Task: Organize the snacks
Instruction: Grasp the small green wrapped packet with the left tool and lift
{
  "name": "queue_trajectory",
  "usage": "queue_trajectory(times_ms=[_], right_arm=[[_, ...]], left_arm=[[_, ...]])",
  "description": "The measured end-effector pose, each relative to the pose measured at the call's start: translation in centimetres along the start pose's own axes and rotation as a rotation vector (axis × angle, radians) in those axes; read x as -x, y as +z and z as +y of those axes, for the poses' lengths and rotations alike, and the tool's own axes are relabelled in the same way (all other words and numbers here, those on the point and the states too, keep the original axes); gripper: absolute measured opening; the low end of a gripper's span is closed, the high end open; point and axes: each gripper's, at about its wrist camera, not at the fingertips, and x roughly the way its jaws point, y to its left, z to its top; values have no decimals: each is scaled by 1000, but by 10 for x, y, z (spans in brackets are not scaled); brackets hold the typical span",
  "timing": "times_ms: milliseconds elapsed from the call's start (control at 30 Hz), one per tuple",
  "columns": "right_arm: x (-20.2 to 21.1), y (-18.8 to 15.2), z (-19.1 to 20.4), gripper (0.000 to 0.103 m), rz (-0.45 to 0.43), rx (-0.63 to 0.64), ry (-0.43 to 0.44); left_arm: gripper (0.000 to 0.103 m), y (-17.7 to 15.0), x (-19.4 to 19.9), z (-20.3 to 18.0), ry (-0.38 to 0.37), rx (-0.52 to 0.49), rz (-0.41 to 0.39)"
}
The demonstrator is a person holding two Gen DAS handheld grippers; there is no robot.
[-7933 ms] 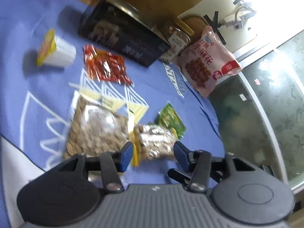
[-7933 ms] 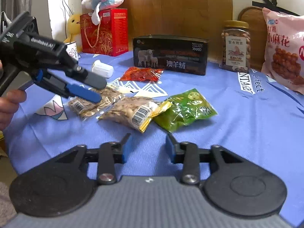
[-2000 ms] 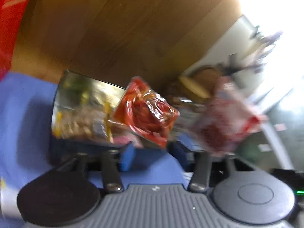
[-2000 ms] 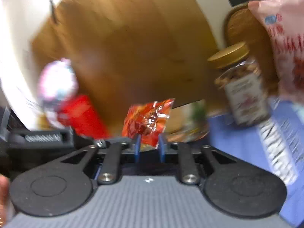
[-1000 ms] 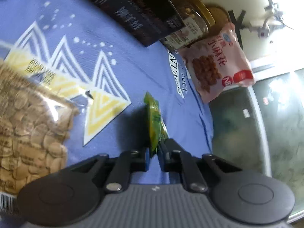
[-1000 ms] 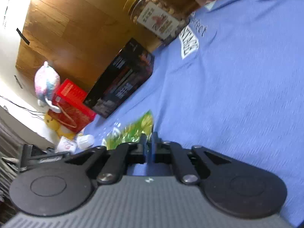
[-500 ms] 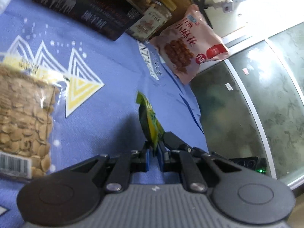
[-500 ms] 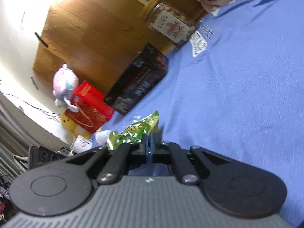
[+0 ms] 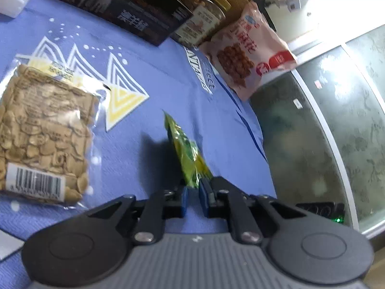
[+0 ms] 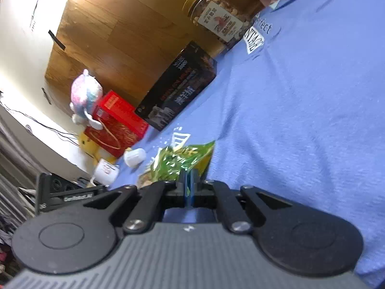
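Note:
A green snack packet stands on edge over the blue cloth. My left gripper has its jaws slightly apart around the packet's near end. My right gripper is shut on the same green packet from the other side. A clear bag of pale nuts lies flat on the cloth at the left. The black box stands at the back; it also shows in the right wrist view.
A nut jar and a pink snack bag stand at the back right. A red gift box, a plush toy and a white cup sit at the far left. The cloth's edge drops off by a glass door.
The red packet held by the right gripper two seconds ago is gone from view. Both grippers now hold the green packet, lifted slightly; the left jaws have loosened over the last half second.

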Motion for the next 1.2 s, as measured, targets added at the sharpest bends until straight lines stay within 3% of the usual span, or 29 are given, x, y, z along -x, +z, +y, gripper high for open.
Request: queue_trajectory(times_ms=[33,133,200,267,333,533,667,967,1200], right_arm=[[0,-1,0,5,4,-5,-24],[4,-8,3,5,3,12,-56],[6,-12,3,5,8,14,-74],[7,-14,3,5,10,16,-86],[8,-15,2,9,3,6,-87],[10,-15,-8,11,-2,-56,-57],[15,-17,1,6,-10,-10,-65],[30,-10,24,5,-102,61,-39],[27,9,37,5,-135,97,-36]], left_arm=[[12,-1,-2,-1,12,-2,9],[40,0,-4,-6,8,-29,20],[45,4,-5,-9,15,-40,-3],[36,9,-10,-9,12,-29,-2],[14,10,-16,-7,16,-17,5],[13,0,-15,-10,-2,-26,18],[13,-2,-10,-13,-9,-30,13],[13,4,9,-40,-53,-114,-47],[13,25,13,-46,-55,-138,-41]])
